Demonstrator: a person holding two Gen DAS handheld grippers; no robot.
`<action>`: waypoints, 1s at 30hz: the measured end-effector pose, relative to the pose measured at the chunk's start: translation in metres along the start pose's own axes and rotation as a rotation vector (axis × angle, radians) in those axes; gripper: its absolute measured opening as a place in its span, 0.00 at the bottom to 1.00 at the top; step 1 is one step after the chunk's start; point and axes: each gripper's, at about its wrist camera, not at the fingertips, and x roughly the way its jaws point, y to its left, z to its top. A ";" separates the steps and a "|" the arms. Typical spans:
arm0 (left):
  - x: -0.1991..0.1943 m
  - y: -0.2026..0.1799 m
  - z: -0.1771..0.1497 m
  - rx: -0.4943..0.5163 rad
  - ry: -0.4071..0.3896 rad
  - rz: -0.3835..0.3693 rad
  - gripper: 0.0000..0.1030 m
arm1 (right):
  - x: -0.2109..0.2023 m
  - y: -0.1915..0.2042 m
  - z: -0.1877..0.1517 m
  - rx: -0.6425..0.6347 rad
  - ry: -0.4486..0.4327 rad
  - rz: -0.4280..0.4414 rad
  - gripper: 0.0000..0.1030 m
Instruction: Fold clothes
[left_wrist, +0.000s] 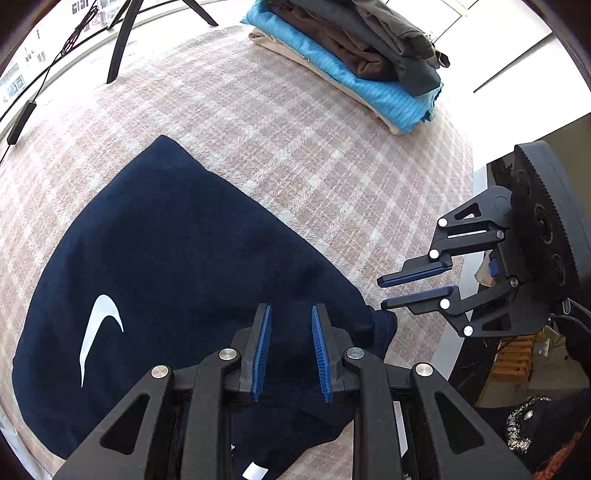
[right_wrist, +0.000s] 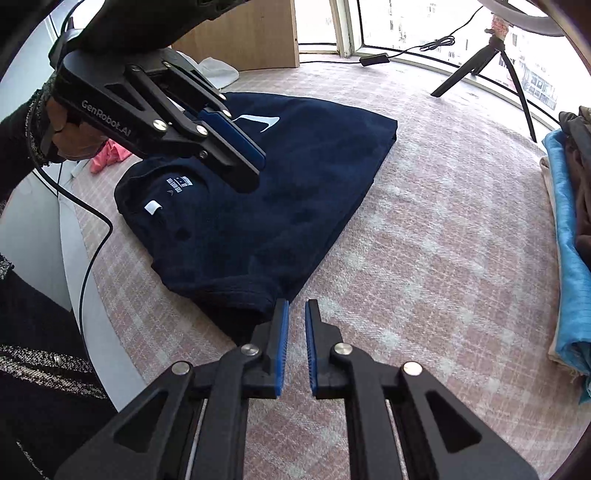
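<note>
A folded navy sweatshirt (left_wrist: 166, 266) (right_wrist: 288, 199) with a white swoosh lies flat on the pink plaid cover (left_wrist: 295, 147) (right_wrist: 424, 240), neck label facing up. My left gripper (left_wrist: 291, 308) (right_wrist: 256, 170) hovers over its near part, pointing steeply down, jaws a small gap apart with nothing between them. My right gripper (right_wrist: 297, 303) (left_wrist: 382, 293) sits just beside the sweatshirt's lower corner. Its pads are a narrow gap apart, and only the cover shows through them. A hand (right_wrist: 70, 136) holds the left gripper.
A stack of folded clothes (left_wrist: 351, 62) (right_wrist: 569, 240), blue, brown and grey, sits at the far side of the cover. Black tripod legs (left_wrist: 122, 40) (right_wrist: 509, 62) and a cable stand by the window. A pink cloth (right_wrist: 107, 155) lies off the cover's edge.
</note>
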 end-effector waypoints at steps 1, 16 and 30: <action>0.006 -0.001 0.002 0.004 0.018 0.012 0.21 | 0.001 0.000 0.002 -0.016 0.005 0.013 0.12; 0.023 0.003 -0.002 -0.016 0.060 0.012 0.21 | 0.013 0.012 0.016 -0.147 0.087 0.210 0.25; 0.023 0.004 -0.009 -0.019 0.054 -0.003 0.19 | 0.008 0.028 0.010 -0.240 0.056 0.145 0.06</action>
